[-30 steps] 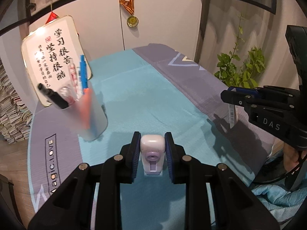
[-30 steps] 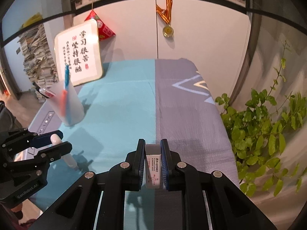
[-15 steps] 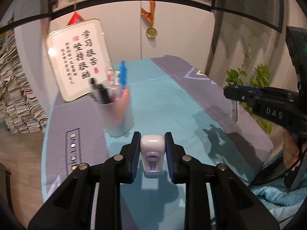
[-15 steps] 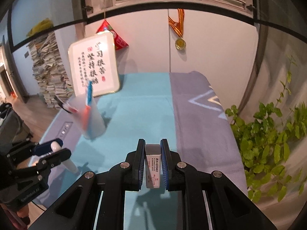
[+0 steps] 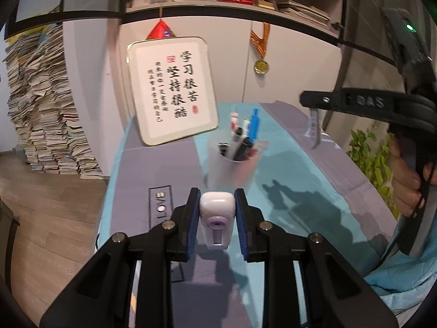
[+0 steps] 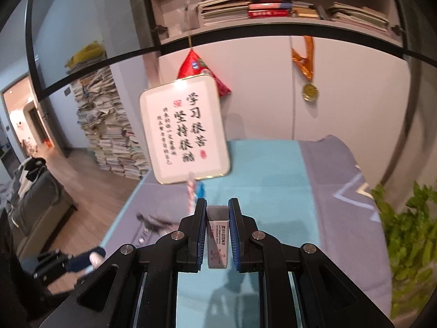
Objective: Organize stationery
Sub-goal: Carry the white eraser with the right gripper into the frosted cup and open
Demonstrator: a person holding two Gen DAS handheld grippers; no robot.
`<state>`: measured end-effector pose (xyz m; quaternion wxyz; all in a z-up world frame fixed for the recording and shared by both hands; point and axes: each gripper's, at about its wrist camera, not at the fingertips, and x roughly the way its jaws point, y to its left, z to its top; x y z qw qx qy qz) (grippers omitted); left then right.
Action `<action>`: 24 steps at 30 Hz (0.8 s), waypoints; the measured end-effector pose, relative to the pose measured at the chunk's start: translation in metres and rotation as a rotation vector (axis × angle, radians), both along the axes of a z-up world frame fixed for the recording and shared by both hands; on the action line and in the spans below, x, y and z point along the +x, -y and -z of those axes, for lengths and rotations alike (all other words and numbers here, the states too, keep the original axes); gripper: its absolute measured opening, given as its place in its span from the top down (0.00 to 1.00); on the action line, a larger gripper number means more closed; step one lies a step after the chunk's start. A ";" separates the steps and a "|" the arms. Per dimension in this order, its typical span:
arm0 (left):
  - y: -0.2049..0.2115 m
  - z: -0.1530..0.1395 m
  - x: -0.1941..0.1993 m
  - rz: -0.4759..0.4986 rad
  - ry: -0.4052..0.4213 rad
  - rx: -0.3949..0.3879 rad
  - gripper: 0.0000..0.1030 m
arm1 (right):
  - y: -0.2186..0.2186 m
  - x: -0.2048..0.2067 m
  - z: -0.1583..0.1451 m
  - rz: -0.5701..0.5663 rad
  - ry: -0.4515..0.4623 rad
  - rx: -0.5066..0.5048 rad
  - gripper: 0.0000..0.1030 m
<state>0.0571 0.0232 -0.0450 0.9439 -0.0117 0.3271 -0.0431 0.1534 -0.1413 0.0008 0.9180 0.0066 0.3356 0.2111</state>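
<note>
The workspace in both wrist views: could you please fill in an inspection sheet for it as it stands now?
Surface: table under a teal and grey cloth, printed LOVE near the left edge.
Job's things: translucent pen cup holding pens and markers; white and purple correction tape; sleeved eraser.
Clutter: nothing seen loose on the cloth.
Grippers: left gripper shut on the correction tape; right gripper shut on the eraser, both above the cloth.
Cables: dark cord by the hand at the right edge.
Surroundings: framed calligraphy board, medal, paper stacks, bookshelf, plant.
</note>
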 end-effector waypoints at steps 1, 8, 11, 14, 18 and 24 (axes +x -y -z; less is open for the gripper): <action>-0.003 0.000 0.001 -0.006 0.000 -0.002 0.77 | -0.006 0.004 0.000 -0.005 0.002 -0.002 0.84; -0.024 0.005 0.013 -0.034 -0.009 -0.013 0.77 | -0.044 0.031 0.006 -0.054 0.004 -0.002 0.84; -0.032 0.007 0.020 -0.047 -0.014 -0.016 0.77 | -0.060 0.041 0.014 -0.084 0.000 -0.011 0.84; -0.038 0.010 0.026 -0.061 -0.018 -0.019 0.77 | -0.070 0.049 0.023 -0.101 -0.016 -0.021 0.84; -0.041 0.012 0.033 -0.068 -0.023 -0.021 0.77 | -0.078 0.058 0.037 -0.123 -0.050 -0.028 0.84; -0.040 0.015 0.036 -0.063 -0.034 -0.023 0.77 | -0.083 0.065 0.045 -0.131 -0.069 -0.027 0.84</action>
